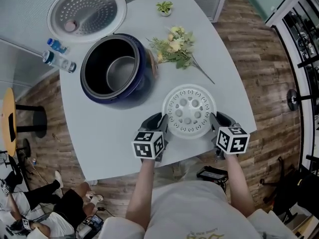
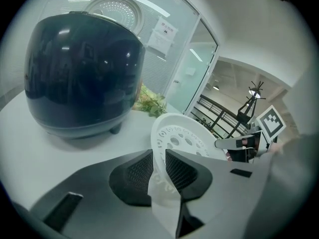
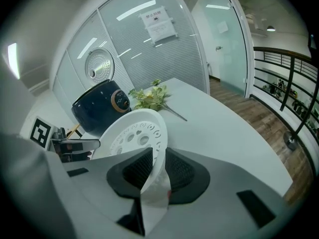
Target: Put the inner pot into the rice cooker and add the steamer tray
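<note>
The white perforated steamer tray (image 1: 189, 111) sits over the near part of the white table (image 1: 114, 133). My left gripper (image 1: 160, 121) is shut on its left rim and my right gripper (image 1: 218, 122) is shut on its right rim. In the left gripper view the tray's rim (image 2: 169, 143) runs between the dark pads (image 2: 134, 176). The right gripper view shows the same with the tray (image 3: 132, 133) and its pads (image 3: 179, 171). The dark blue rice cooker (image 1: 113, 69) stands open at the back left, lid (image 1: 87, 11) raised, with the metal inner pot (image 1: 121, 72) inside it.
A bunch of flowers (image 1: 174, 46) lies right of the cooker, and a small potted plant (image 1: 164, 7) stands behind it. Two water bottles (image 1: 59, 61) lie at the table's left edge. A round stool (image 1: 10, 118) and a person seated on the floor (image 1: 55, 208) are to the left.
</note>
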